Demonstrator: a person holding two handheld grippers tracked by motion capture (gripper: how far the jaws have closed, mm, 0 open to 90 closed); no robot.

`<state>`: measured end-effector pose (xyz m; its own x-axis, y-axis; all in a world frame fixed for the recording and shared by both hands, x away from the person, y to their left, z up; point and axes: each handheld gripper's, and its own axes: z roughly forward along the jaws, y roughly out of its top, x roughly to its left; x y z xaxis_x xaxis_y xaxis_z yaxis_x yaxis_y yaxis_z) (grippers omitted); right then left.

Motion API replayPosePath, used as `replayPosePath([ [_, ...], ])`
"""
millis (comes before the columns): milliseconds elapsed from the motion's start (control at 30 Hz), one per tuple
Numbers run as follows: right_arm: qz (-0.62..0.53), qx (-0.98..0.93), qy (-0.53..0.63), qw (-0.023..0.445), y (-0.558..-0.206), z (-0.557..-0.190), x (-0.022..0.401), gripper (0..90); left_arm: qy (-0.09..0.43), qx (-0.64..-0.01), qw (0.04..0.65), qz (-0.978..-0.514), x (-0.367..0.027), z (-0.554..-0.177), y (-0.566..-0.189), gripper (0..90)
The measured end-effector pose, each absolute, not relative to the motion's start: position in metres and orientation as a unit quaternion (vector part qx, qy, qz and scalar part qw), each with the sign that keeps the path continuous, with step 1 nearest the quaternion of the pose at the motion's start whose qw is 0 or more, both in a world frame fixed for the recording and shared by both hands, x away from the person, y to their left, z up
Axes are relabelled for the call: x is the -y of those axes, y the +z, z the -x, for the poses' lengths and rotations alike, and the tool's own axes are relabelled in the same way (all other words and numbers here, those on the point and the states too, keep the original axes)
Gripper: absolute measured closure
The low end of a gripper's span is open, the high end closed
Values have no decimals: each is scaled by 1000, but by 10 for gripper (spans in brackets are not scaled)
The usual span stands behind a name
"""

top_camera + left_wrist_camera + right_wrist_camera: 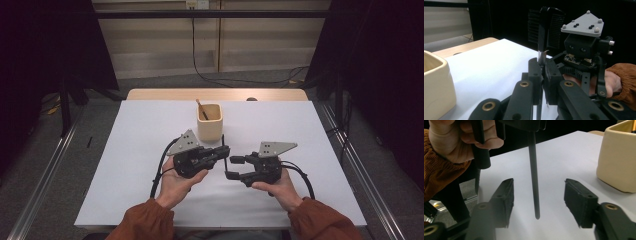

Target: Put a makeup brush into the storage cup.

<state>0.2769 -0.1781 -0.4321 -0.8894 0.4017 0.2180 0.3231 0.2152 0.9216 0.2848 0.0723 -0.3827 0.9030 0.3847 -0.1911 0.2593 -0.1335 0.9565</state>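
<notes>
Left tool (224, 150) pinches the black stick (534, 177); right tool (231, 167) spread. Keep it upright, lower into the cup (209, 121).

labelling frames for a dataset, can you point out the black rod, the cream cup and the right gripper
black rod (534, 177), right gripper view, middle of its shaft
cream cup (209, 131), high view, front wall
right gripper (537, 203), right gripper view, midway between its open fingertips

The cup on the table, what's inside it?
A thin wooden stick leans inside the cream cup, poking above its rim. The cup's walls hide the stick's lower end and the bottom, so anything else in there cannot be seen.
</notes>
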Motion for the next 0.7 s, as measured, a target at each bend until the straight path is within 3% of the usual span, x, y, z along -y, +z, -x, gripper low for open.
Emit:
replayPosePath([
  [533, -247, -765, 594, 43, -430, -278, 179, 86, 55, -217, 626, -747, -75, -285, -379, 857],
  [700, -257, -760, 596, 45, -428, -277, 182, 44, 56, -217, 623, -749, -76, -285, -381, 857],
])
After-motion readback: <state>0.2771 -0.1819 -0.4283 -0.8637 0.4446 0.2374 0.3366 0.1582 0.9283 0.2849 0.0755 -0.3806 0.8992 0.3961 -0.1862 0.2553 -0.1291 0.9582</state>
